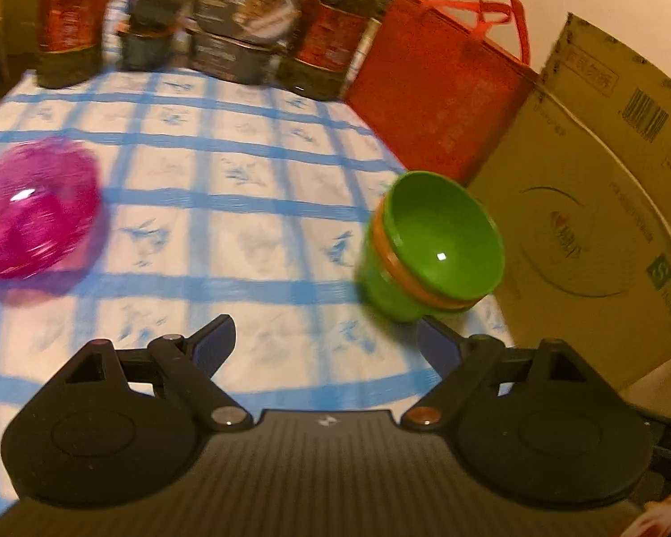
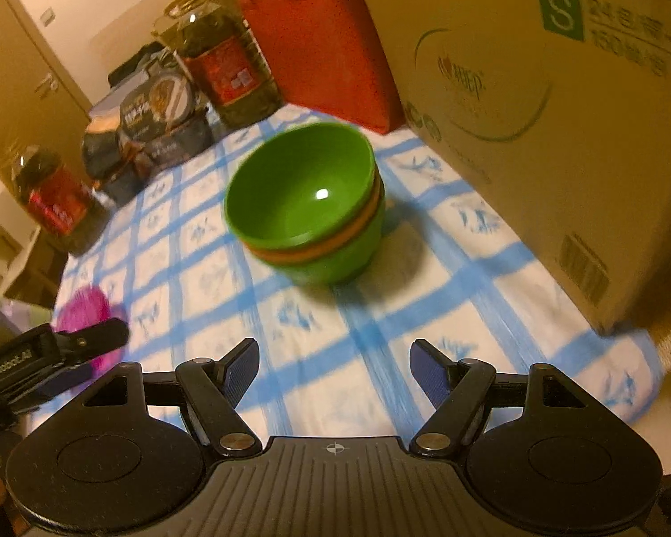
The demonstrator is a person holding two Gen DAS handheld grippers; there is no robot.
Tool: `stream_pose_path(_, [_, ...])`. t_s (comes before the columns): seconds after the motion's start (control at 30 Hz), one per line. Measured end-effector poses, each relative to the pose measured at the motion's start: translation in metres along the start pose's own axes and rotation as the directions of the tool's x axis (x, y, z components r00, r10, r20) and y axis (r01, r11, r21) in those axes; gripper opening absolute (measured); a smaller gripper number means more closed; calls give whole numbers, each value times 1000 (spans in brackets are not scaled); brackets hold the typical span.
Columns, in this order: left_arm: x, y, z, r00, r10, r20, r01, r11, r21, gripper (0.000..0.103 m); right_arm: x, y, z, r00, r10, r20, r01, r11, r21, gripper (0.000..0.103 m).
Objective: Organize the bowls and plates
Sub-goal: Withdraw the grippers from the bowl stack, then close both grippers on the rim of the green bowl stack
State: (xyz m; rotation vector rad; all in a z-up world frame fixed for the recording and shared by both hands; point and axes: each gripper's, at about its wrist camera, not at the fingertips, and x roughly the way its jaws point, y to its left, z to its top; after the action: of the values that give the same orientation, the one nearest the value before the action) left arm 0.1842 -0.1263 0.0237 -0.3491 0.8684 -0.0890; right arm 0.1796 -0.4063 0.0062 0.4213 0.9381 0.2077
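A stack of bowls, green with an orange one in between, stands on the blue-checked tablecloth; it also shows in the right wrist view. A pink bowl sits at the left, and shows in the right wrist view partly behind the other gripper. My left gripper is open and empty, short of the stack. My right gripper is open and empty, in front of the stack.
A large cardboard box stands right of the stack. A red bag is behind it. Jars and dark food packs line the far edge of the table.
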Motion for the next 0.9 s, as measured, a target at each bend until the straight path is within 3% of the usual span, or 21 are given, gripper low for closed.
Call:
stream_pose_path(0.27, [59,-17,49,999,-36,-34,37,999,28,87,33,-7,53,1000,-1,28,0,999,44,74])
stream_pose_path(0.5, [109,-24,81,990,-79,-116,78,997,-14,81,73,-22,93,1000,-4,-11,5,994,111,74])
stream_pose_path(0.9, [169,-17,95,963,-119,-243,114,993,-32,67,130,-37,110,993,-36,-112,50,991,126,74])
